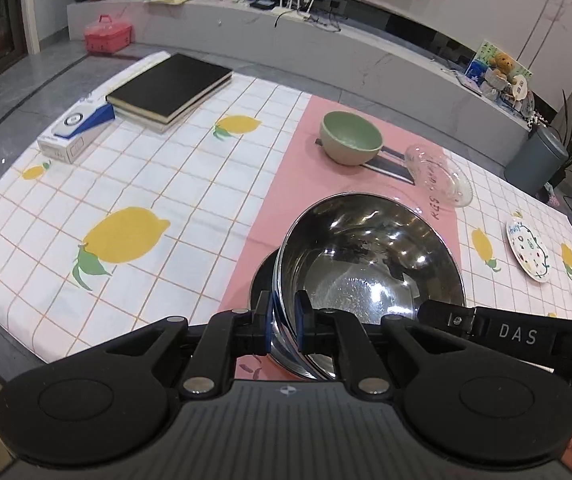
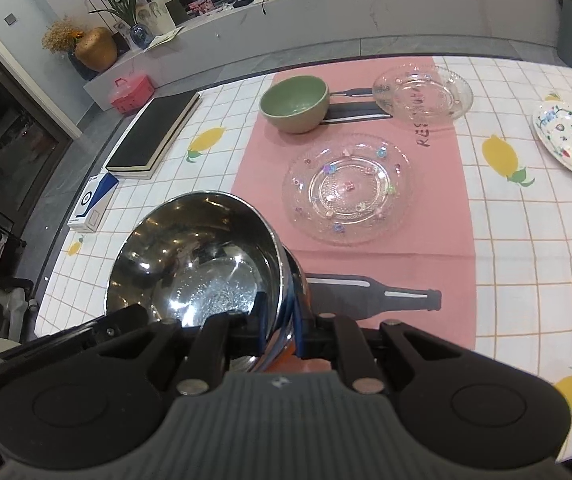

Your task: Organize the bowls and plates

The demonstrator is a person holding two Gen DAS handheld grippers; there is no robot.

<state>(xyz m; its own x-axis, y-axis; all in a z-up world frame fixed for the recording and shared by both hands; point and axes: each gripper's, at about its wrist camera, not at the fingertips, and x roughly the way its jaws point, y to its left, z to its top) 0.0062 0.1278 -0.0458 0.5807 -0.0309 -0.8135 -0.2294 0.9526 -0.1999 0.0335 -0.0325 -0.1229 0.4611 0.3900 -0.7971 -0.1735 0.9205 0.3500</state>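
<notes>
Behind the table runs a long marble ledge, and the table itself carries a lemon-print cloth [image 2: 525,248] with a pink mat [image 2: 365,260] on it. Both tongs are clenched on the rim of one steel bowl [image 1: 365,256]: the left gripper [image 1: 284,322] at its left edge, the right gripper [image 2: 282,320] at its right edge. Farther on the mat stand a green bowl [image 2: 294,102] and two glass plates, a near one [image 2: 345,188] and a far one [image 2: 421,96], while a painted plate [image 2: 571,140] lies on the cloth to the right.

White letters "DAS" are showing on the black claw arm [image 1: 517,336], and partial black lettering "RES" is showing on the pink placemat [image 2: 423,138].
</notes>
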